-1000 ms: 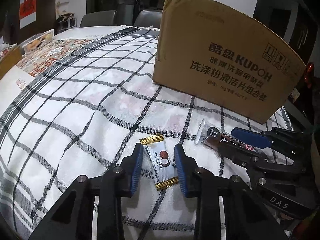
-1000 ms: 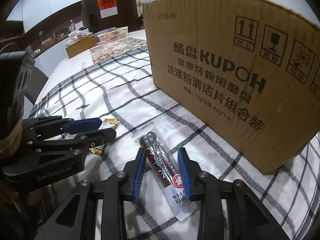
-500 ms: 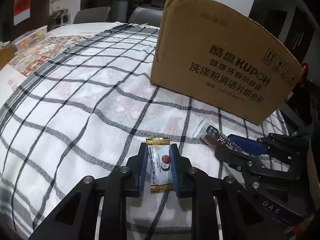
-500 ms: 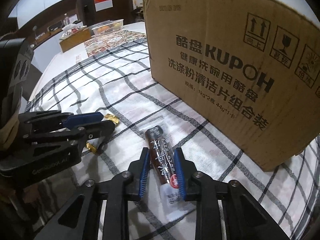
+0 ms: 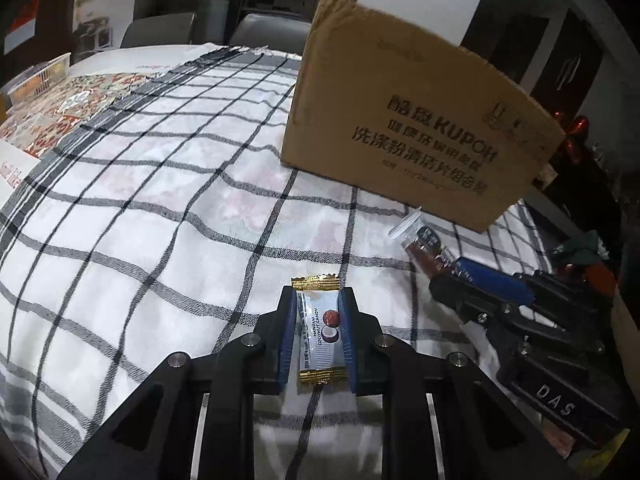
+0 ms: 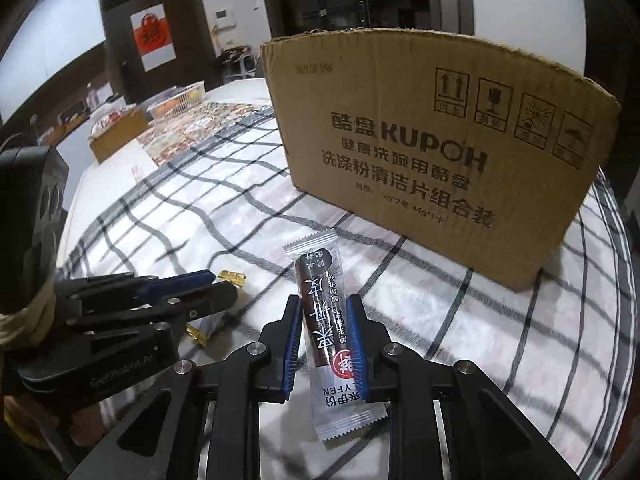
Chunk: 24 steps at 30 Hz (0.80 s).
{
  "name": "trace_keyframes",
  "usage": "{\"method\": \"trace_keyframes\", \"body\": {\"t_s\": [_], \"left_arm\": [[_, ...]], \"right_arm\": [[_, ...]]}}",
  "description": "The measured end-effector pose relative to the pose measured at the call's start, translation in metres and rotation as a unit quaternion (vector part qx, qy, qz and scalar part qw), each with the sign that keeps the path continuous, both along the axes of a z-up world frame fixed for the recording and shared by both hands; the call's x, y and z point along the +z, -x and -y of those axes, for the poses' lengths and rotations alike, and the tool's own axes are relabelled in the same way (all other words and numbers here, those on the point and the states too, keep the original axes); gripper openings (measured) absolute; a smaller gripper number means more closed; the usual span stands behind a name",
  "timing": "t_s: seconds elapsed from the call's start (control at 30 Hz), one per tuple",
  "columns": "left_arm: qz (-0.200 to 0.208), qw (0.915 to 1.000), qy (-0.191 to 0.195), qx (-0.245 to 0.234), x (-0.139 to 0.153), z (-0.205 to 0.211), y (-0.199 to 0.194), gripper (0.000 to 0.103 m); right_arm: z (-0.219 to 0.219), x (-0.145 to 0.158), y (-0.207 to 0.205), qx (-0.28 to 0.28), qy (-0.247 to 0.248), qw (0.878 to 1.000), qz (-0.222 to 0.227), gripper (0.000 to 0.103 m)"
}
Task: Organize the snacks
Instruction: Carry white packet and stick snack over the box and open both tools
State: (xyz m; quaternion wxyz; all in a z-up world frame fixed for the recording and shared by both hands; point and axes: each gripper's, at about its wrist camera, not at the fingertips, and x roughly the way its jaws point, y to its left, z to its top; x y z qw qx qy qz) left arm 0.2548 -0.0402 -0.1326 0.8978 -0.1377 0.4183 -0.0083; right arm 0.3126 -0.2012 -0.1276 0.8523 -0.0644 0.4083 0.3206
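Between my left gripper's (image 5: 318, 330) blue pads sits a small white candy packet (image 5: 320, 334) with gold crimped ends, pinched across its width on the checked tablecloth (image 5: 160, 220). I read that gripper as clenched on the candy, the pads pressed to both long edges. Just to its right, my right gripper (image 6: 326, 336) is clamped on a long dark fruit-leather stick (image 6: 326, 320) in a clear wrapper, gripped around its middle with its top end pointing toward the cardboard box (image 6: 440, 152) and its printed lower end sticking out behind the pads. From the left camera the stick's far end looks raised off the cloth, though I cannot be sure. Both grippers lie close side by side, near the box, which stands upright on the cloth beyond them. Farther off along the table I see a patterned mat (image 5: 60, 108) and a white basket (image 6: 180, 98).
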Motion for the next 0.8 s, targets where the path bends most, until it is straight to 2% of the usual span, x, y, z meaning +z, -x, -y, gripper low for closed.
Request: {"method": "trace_keyframes", "body": {"t_s": [0.53, 0.8], "left_arm": [[0.079, 0.9955, -0.018, -0.050, 0.070, -0.001, 0.036, 0.022], [0.126, 0.9894, -0.032, -0.065, 0.109, -0.007, 0.049, 0.022]], "right_arm": [[0.015, 0.061, 0.048, -0.097, -0.061, 0.993, 0.036, 0.024], [0.014, 0.094, 0.067, -0.119, -0.074, 0.988, 0.072, 0.024]]}}
